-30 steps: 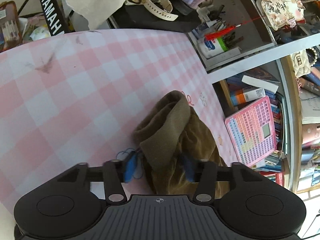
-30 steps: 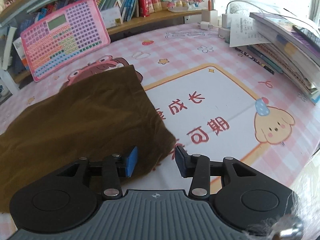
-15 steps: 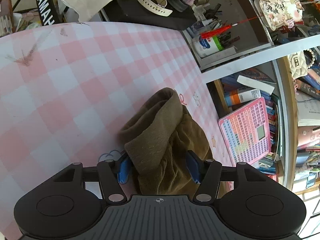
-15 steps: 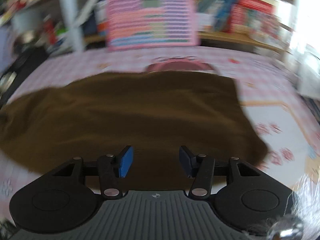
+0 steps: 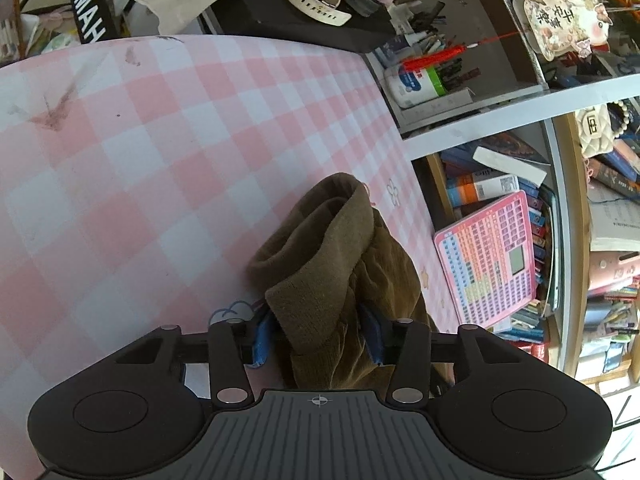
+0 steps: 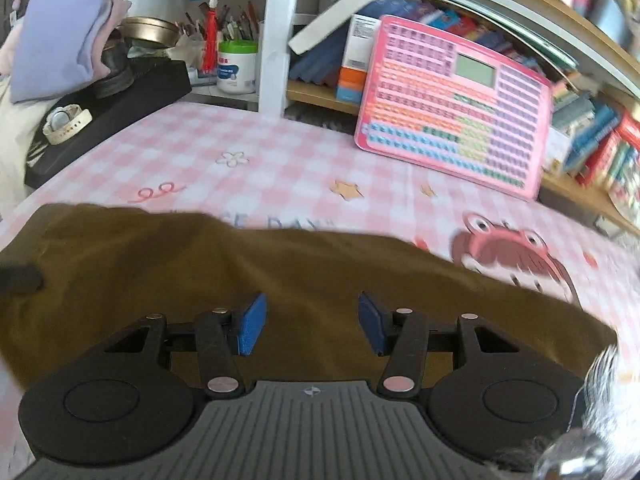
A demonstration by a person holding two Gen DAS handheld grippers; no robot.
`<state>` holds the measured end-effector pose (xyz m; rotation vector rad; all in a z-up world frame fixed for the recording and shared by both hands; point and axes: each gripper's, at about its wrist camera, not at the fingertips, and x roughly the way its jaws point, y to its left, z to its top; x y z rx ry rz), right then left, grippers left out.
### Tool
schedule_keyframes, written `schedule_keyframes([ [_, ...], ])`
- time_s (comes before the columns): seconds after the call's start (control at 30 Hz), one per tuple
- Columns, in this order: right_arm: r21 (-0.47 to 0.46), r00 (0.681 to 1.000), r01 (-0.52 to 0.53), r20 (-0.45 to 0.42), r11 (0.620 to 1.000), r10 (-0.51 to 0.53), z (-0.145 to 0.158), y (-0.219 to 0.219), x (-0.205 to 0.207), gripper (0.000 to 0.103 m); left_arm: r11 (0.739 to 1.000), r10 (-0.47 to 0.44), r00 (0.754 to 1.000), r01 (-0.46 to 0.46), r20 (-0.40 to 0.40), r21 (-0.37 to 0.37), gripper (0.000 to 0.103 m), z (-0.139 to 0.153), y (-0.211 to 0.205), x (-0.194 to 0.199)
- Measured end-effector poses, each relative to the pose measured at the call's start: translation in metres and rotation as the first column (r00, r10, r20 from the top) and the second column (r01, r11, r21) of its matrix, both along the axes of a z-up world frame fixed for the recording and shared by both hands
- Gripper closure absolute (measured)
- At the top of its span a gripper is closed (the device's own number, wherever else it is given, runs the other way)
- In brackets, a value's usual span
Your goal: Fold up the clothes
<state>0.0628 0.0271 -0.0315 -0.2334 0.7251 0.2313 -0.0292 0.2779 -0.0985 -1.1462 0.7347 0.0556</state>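
Fingers of the left gripper are closing on the bunched cloth, anchoring that end; right gripper hovers half-open, empty, over cloth lying flat mid-tabletop.

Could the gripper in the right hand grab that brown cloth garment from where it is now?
Probably yes: the right gripper hangs open just above the brown cloth garment, with nothing between its blue pads and the fabric.

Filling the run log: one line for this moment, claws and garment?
left claw: closing on bunched brown garment | right claw: open, empty, over garment | pink checked table cover: garment spread, unfolded
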Motion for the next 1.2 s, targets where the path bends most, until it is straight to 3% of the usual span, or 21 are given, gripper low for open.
schedule_keyframes([
  [0.1,-0.037,1.000,-0.002,-0.028,0.999,0.001,-0.015,0.013,0.014,0.054,1.000,-0.009,1.000,0.009,0.005,0.001,0.057,0.000,0.001,0.000],
  [0.23,-0.071,1.000,-0.016,0.011,0.997,0.017,-0.025,0.019,0.008,0.054,1.000,-0.008,1.000,0.008,0.010,-0.006,0.057,-0.001,0.002,0.000],
  [0.4,-0.050,1.000,-0.025,0.004,0.998,0.025,-0.015,0.011,-0.027,0.053,0.999,0.004,1.000,-0.003,0.016,-0.034,0.057,-0.004,0.004,0.001],
  [0.5,-0.030,0.998,-0.050,-0.044,0.998,0.048,-0.013,0.005,-0.060,0.052,0.999,0.010,1.000,-0.009,0.021,-0.048,0.057,-0.006,0.005,0.001],
  [0.63,-0.036,0.993,-0.087,-0.079,0.996,0.084,-0.017,0.003,-0.088,0.052,0.997,0.031,0.999,-0.029,0.023,-0.070,0.063,-0.008,0.006,-0.001],
  [0.67,-0.037,0.992,-0.093,-0.083,0.995,0.090,-0.017,0.004,-0.092,0.052,0.997,0.039,0.999,-0.038,0.019,-0.071,0.069,-0.009,0.006,-0.001],
  [0.8,-0.047,0.989,-0.125,-0.080,0.991,0.121,-0.019,0.007,-0.095,0.052,0.998,0.049,0.999,-0.048,0.014,-0.051,0.074,-0.009,0.005,0.001],
  [1.0,-0.021,0.986,-0.153,-0.065,0.988,0.151,-0.022,0.001,-0.096,0.052,0.999,0.014,0.996,-0.018,0.094,0.040,0.083,0.014,-0.005,-0.001],
  [1.1,0.003,0.984,-0.167,-0.064,0.986,0.167,-0.022,-0.003,-0.094,0.052,0.988,-0.054,0.986,0.029,0.158,0.154,0.083,0.043,-0.022,0.000],
  [1.2,0.048,0.979,-0.183,-0.084,0.982,0.186,-0.022,-0.012,-0.088,0.048,0.948,-0.158,0.965,0.089,0.211,0.304,0.083,0.077,-0.049,-0.001],
])
